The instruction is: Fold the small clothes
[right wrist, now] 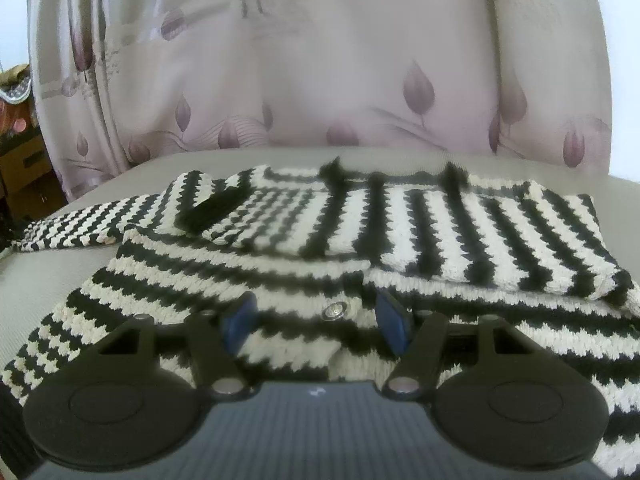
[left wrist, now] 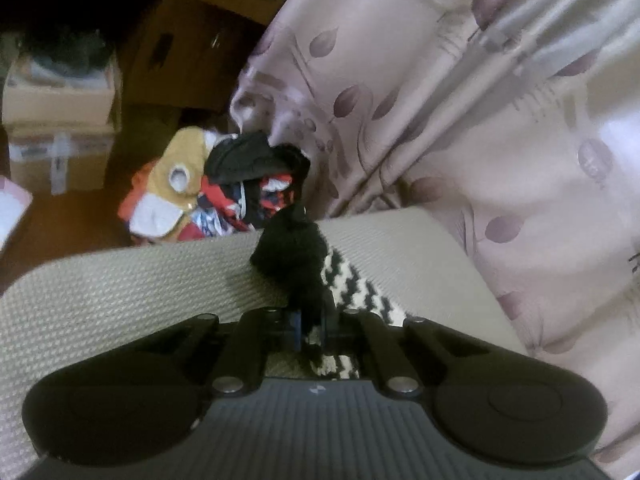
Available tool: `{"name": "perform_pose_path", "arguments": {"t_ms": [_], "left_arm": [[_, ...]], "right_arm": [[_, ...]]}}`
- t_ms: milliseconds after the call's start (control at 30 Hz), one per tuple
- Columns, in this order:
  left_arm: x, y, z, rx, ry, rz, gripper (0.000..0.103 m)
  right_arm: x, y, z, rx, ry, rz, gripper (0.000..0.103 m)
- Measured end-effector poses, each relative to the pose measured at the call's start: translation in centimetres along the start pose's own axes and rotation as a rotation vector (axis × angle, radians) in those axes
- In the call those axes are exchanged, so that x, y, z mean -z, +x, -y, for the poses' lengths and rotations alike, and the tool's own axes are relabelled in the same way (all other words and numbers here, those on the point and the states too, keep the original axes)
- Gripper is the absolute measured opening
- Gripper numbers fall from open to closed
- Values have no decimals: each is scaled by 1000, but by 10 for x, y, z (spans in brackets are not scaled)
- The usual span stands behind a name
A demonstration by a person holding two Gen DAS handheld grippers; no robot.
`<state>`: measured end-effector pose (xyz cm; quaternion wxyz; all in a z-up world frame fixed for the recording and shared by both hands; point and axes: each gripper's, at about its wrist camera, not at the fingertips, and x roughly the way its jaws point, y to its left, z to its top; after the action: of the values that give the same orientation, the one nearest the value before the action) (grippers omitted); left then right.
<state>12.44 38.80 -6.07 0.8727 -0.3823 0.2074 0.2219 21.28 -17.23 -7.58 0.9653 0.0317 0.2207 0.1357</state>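
Black-and-white knit fills the near field of your right wrist view: the striped cardigan (right wrist: 360, 248) lies flat on the grey woven table (right wrist: 60, 280), partly folded, one sleeve (right wrist: 80, 224) stretched out to the left. Your right gripper (right wrist: 316, 324) hovers low over its front edge with the blue pads (right wrist: 240, 324) standing apart, a silver snap button (right wrist: 334, 311) between them; whether the pads touch the knit is hard to tell, since the gripper body hides the cloth beneath.

In the left wrist view, your left gripper (left wrist: 310, 332) is clamped on a bunched black cuff (left wrist: 292, 264) of the cardigan's sleeve (left wrist: 352, 284), the jaws together and the pads almost wholly buried in the fabric. The sleeve's far side is cut off by the gripper.

Beyond the table edge lies a blurred pile of clothes (left wrist: 224, 184), with cardboard boxes (left wrist: 60, 120) in the dark behind it. A pale leaf-patterned curtain (right wrist: 320, 60) closes both views.
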Motion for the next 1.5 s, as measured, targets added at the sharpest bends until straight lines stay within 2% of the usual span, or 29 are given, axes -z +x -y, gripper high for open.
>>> {"name": "perform_pose_path", "arguments": {"t_ms": [100, 233, 400, 533, 700, 900, 1033, 1200, 1333, 1500], "left_arm": [[-1, -12, 33, 48, 50, 43, 7], [5, -29, 95, 149, 127, 72, 7], [31, -43, 181, 295, 218, 60, 7], [68, -49, 247, 395, 272, 17, 7], [125, -53, 311, 508, 325, -80, 7], [215, -57, 379, 613, 443, -181, 7], [277, -49, 413, 646, 499, -267, 7], [344, -40, 438, 672, 576, -354, 7], [386, -36, 447, 697, 649, -410, 7], [418, -37, 439, 736, 700, -456, 7]], "right_arm": [[0, -1, 6, -6, 42, 10, 65], [1, -6, 20, -9, 136, 49, 65], [3, -13, 33, -13, 219, 89, 65], [4, -16, 35, -16, 237, 108, 65], [1, -28, 47, -39, 301, 136, 65], [-4, -52, 72, -48, 358, 177, 65], [-2, -71, 96, -11, 367, 214, 66], [7, -91, 135, 39, 408, 231, 66], [12, -100, 161, 62, 445, 239, 66], [11, -99, 180, 51, 477, 249, 66]]}}
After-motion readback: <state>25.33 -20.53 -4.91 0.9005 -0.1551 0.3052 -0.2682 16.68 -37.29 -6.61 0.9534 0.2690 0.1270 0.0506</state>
